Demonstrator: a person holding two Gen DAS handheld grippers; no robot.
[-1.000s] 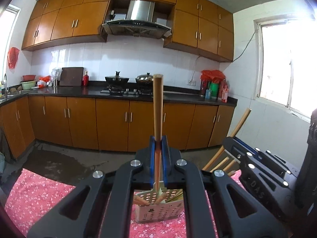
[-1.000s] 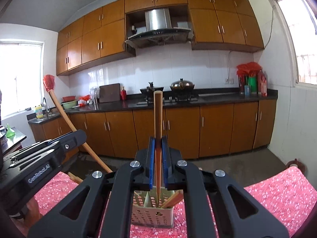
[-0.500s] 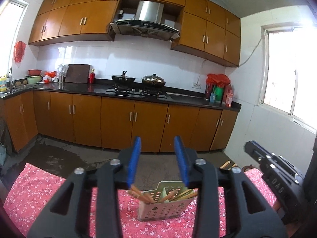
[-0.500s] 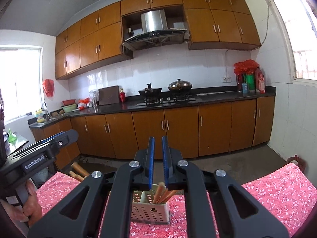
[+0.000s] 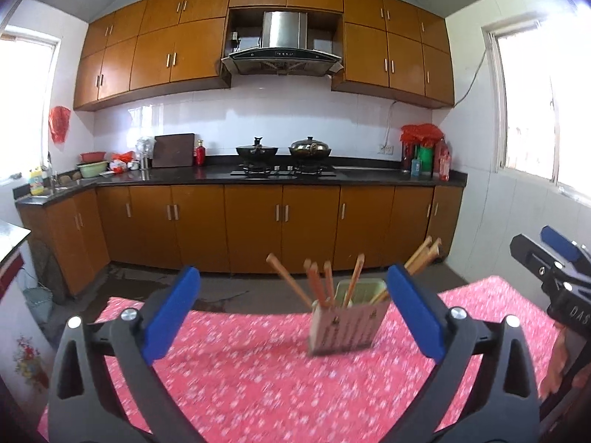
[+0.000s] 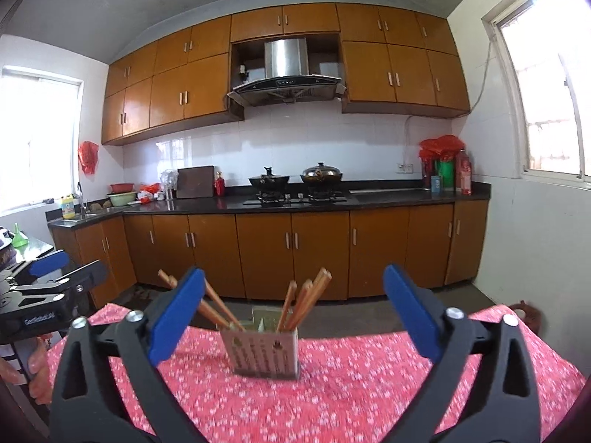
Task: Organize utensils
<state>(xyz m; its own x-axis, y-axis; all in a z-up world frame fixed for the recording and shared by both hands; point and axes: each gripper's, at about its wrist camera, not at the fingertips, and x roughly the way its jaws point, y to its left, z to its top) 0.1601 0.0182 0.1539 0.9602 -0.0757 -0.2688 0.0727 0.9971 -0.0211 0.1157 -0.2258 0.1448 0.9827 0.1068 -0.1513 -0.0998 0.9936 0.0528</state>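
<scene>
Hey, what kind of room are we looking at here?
A home kitchen, most likely: a steel range hood above a gas stove with two lidded pots, orange-brown wooden cabinets along a dark countertop, and a sink corner with dish soap.

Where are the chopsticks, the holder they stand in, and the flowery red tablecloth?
chopsticks (image 6: pixel 300 304): right wrist view, mid-shaft of the right bundle.
chopstick holder (image 6: pixel 264 356): right wrist view, perforated front wall.
tablecloth (image 6: pixel 369 387): right wrist view, bare patch right of holder.

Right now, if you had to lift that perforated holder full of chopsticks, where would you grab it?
Probably across the holder's flat side walls, low down, coming level from the front: the chopsticks fan out above the rim, so a grasp from above would likely knock them.
</scene>
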